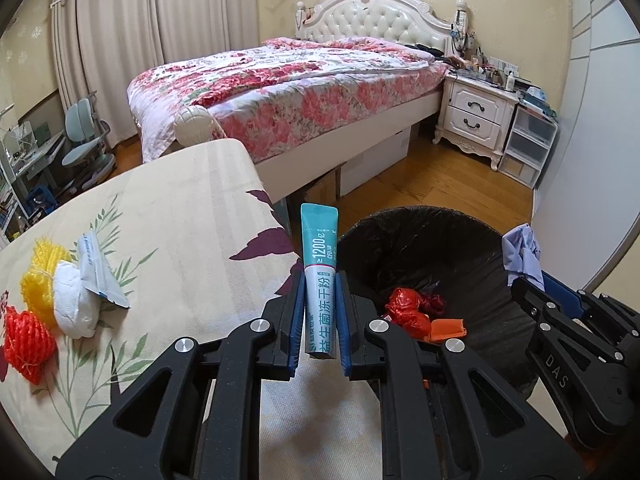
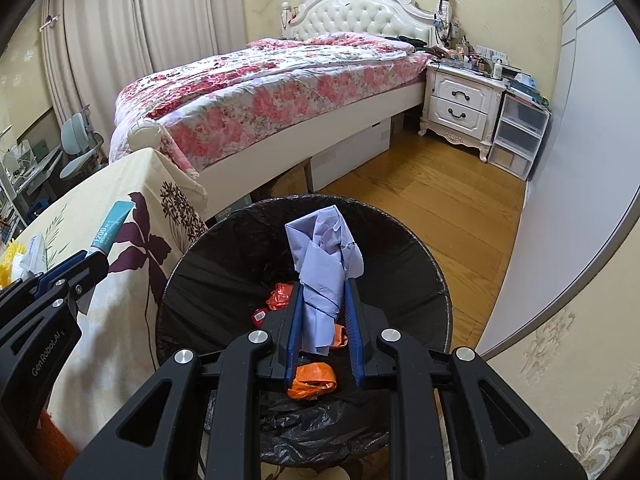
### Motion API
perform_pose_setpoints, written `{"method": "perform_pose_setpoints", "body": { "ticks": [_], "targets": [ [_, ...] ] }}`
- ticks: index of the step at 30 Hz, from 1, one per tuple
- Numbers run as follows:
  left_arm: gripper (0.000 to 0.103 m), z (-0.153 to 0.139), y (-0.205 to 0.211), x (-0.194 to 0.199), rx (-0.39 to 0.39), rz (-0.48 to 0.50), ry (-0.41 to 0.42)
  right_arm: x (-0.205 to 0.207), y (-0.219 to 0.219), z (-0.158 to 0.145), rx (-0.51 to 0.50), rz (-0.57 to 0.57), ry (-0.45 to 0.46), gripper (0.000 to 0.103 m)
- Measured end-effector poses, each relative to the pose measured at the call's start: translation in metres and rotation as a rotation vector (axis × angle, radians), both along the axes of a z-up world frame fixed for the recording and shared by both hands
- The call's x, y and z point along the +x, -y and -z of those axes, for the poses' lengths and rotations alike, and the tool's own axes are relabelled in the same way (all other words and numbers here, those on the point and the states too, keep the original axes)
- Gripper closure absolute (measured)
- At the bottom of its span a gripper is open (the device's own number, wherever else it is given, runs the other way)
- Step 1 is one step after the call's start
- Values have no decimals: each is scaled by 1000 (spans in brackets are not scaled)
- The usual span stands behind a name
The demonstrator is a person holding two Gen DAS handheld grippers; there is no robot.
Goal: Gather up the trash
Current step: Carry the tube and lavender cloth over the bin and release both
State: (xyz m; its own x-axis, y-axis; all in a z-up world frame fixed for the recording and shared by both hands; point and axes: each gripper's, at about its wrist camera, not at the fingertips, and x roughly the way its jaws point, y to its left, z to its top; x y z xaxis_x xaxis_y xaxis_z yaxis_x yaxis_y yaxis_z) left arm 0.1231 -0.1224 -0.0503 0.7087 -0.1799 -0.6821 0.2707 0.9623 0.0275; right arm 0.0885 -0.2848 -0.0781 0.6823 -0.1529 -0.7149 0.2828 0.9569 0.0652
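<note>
While your left gripper (image 1: 320, 312) is clamped on the teal and white sachet (image 1: 320, 268), holding it upright at the table's edge beside the bin, your right gripper (image 2: 325, 304) is pinched on a crumpled lilac paper (image 2: 324, 256) directly above the open bin. That bin (image 2: 420, 264) is round, lined with a black bag, and already has trash at its bottom: red crumpled wrappers (image 1: 408, 310) and an orange plastic bag (image 2: 314, 378).

To your left the table (image 1: 168, 216) is covered with a cream cloth printed with green bamboo leaves and dark purple flowers. On it, well apart from the sachet, lie an orange net ball (image 1: 28, 338), a yellow net ball (image 1: 40, 276), a white wad (image 1: 74, 306) touching the yellow one, and a torn silver-blue packet (image 1: 100, 272) leaning over the wad.

The bin stands on a wooden plank floor (image 2: 440, 196), just beside the table's hanging cloth. Beyond it you face a bed (image 1: 288, 88) with a pink floral quilt and a white tufted headboard (image 1: 380, 20), cardboard boxes tucked under its frame. A white two-drawer nightstand (image 1: 476, 116) cluttered on top stands by the headboard, with clear plastic drawers (image 1: 526, 148) next to it. Beige curtains (image 1: 120, 40) cover the far left wall, and a pale blue desk chair (image 1: 84, 140) sits below them.
</note>
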Motion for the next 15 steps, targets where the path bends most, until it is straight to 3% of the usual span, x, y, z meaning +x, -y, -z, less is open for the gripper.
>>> {"method": "perform_pose_setpoints", "body": {
  "ticks": [9,11,13,15],
  "targets": [
    [84,2,4,6,28,18,-17,4,5,2,8,12,-5,80],
    [75,2,5,6,34,18,-16,2,6,2,7,22,-1,71],
    [55,1,7,5,33,19,-9,1,7,0,0,34,9,59],
    [54,0,7,4,32,23,0,0,9,-2,-6,43,13,57]
  ]
}}
